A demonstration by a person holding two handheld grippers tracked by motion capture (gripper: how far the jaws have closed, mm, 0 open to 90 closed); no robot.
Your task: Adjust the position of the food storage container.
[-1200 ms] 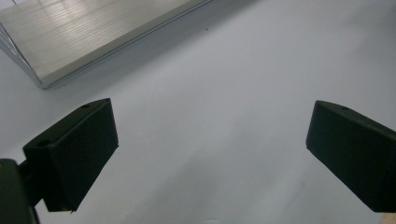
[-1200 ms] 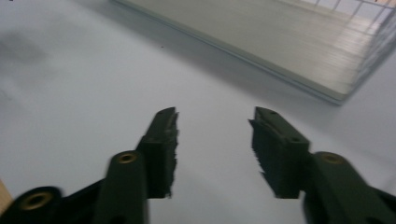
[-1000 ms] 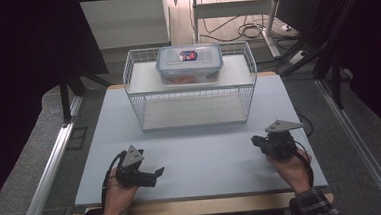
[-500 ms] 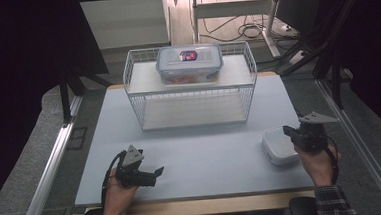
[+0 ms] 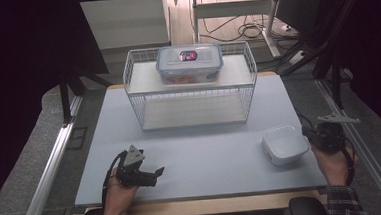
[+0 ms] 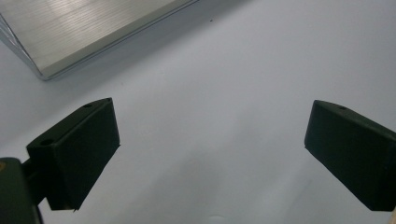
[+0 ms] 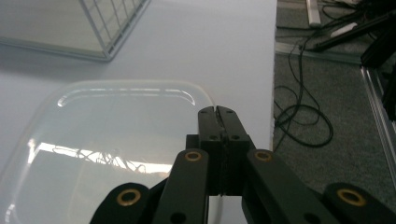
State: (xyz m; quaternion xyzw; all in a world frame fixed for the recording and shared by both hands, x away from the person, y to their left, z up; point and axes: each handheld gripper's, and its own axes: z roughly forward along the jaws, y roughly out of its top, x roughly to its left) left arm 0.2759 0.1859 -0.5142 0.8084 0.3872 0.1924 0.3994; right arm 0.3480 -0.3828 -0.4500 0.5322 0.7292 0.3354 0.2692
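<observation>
Right gripper (image 7: 219,114) fingers pressed together, nothing between them, tips sitting at the near right edge of the white container (image 7: 107,144). In the high view that container (image 5: 284,144) lies flat on the desk (image 5: 201,152), front right, just left of the right gripper (image 5: 314,136); touching or a hair apart, hard to tell from above. Its longer side looks to run roughly across the fingers' line, though it's close to square. Left gripper (image 6: 210,154) fingers spread wide over bare desk, holding nothing; it sits front left (image 5: 147,176), well apart from the container. So the right hand is clearly nearer. Farther back, a wire rack (image 5: 192,90) stands mid-desk with a lidded clear box (image 5: 190,63) on its top shelf, well away from both grippers.
</observation>
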